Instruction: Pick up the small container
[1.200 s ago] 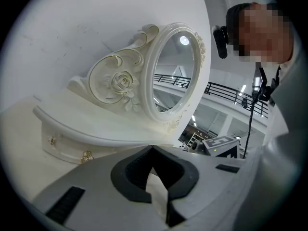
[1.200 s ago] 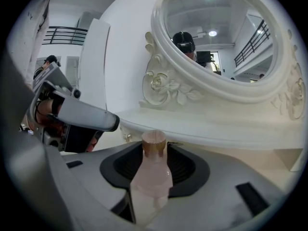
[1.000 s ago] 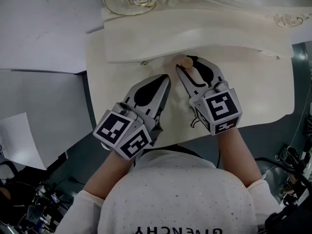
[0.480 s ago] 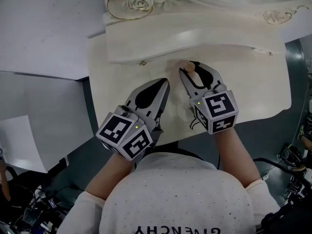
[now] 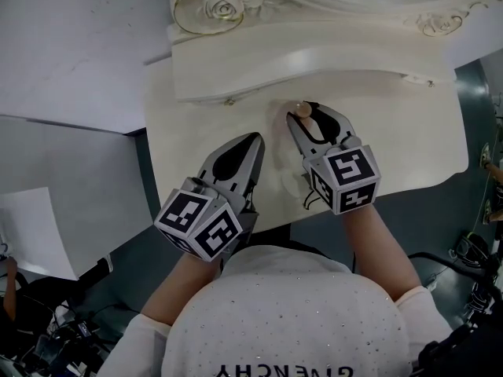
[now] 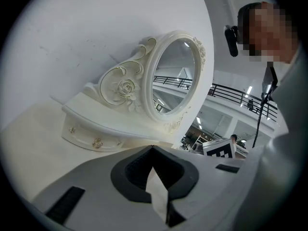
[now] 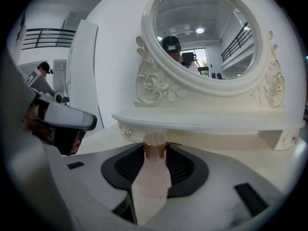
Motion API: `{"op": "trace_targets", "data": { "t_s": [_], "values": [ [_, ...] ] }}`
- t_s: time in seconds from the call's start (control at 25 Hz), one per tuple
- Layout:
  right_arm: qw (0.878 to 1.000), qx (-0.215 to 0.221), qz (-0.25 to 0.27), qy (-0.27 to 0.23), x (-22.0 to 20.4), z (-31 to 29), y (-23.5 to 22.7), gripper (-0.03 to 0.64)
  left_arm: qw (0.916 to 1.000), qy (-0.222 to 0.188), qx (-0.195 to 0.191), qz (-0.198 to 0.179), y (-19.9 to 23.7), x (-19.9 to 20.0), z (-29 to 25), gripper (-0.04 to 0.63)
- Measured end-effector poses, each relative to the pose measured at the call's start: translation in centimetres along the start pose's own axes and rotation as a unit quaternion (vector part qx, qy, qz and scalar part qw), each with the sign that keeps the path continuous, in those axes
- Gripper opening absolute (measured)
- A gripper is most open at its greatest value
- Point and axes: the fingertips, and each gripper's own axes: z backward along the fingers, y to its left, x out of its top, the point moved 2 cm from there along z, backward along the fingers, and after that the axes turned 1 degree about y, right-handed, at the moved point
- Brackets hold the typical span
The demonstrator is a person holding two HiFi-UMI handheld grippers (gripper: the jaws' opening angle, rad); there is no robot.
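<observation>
Leaving the left tool [image 5: 253, 141] alone for this one: shut on nothing, parked low over the cream surface [image 5: 185, 144], just beside the right one. Nothing to do there except stay out of the way.

Moving right: right tool [image 5: 308, 110] clamped on the small container [image 7: 154, 174], a pale pinkish bottle lying along the jaws with its brown cap [image 7: 155, 146] poking out past the tips. No telling from these shots whether clear of the surface yet.

Reading the step in hand as the lift itself. Best bet: hold the squeeze steady, no fiddling with the grip, and come up slow. Worth minding the mirror stand [image 5: 314, 49] too, drawer front and ledge sitting just ahead of the brown cap, so pull up and a touch back toward the body rather than forward. Probably also worth levelling the wrist a bit, to stop a smooth, nose-down bottle sliding out the front.
</observation>
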Motion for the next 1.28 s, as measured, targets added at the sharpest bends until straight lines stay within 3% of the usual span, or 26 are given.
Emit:
{"op": "trace_targets", "data": {
  "t_s": [0.52, 1.28],
  "values": [
    [0.999, -0.012, -0.044, -0.020, 0.1, 1.7, -0.6, 0.143, 0.9997, 0.001, -0.026, -0.004, -1.3, 0.1, -1.3, 0.000],
    [0.997, -0.008, -0.054, -0.055, 1.3, 4.5, 1.0, 0.143, 0.9998, 0.005, -0.020, -0.002, -1.8, -0.4, 0.7, 0.000]
  ]
}}
